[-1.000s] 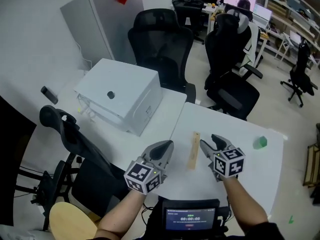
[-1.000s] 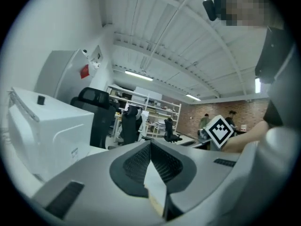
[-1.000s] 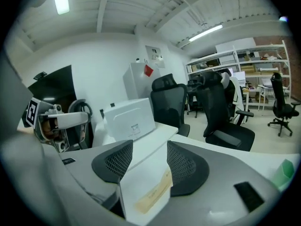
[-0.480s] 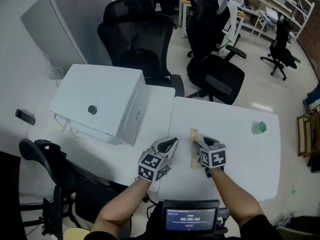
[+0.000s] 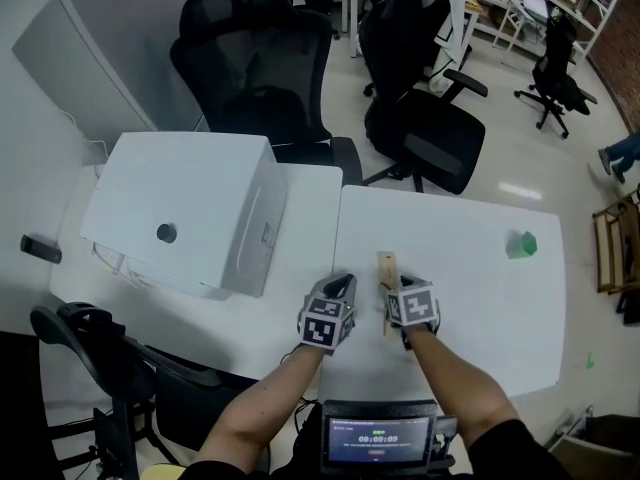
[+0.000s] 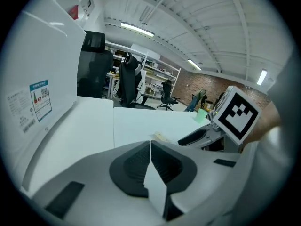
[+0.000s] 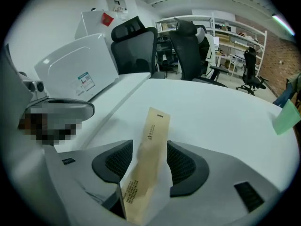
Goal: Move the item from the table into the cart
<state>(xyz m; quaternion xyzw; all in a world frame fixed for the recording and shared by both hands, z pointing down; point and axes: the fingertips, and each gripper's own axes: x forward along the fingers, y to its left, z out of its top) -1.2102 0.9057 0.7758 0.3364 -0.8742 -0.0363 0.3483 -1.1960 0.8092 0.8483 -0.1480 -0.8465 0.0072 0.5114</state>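
Starting at the left, the white box (image 5: pixel 180 208) sits on the neighbouring desk, well apart from the work. Next comes the left gripper (image 5: pixel 343 285), which has drawn in beside the job since a second ago; its own view shows the pads pressed together with nothing between them, so it is idle. Just right of it lies the paper sleeve (image 5: pixel 387 266), tan and narrow, flat on the white table (image 5: pixel 470 298).

The right gripper (image 5: pixel 394 292) hung beside the sleeve, clear of it, a second ago; now it sits over the near end. That puts the task at the pickup, judging by position: approach done, squeeze and lift not yet.

From the head view the marker cube covers the jaws, and contact cannot be read. The right gripper view settles it: the sleeve runs up between the two ribbed pads, which stand apart, with a gap visible on the left side, so it is straddled, not pinched. Farther right, a small green item (image 5: pixel 521 245) rests near the table's far edge. No cart shows in any view.
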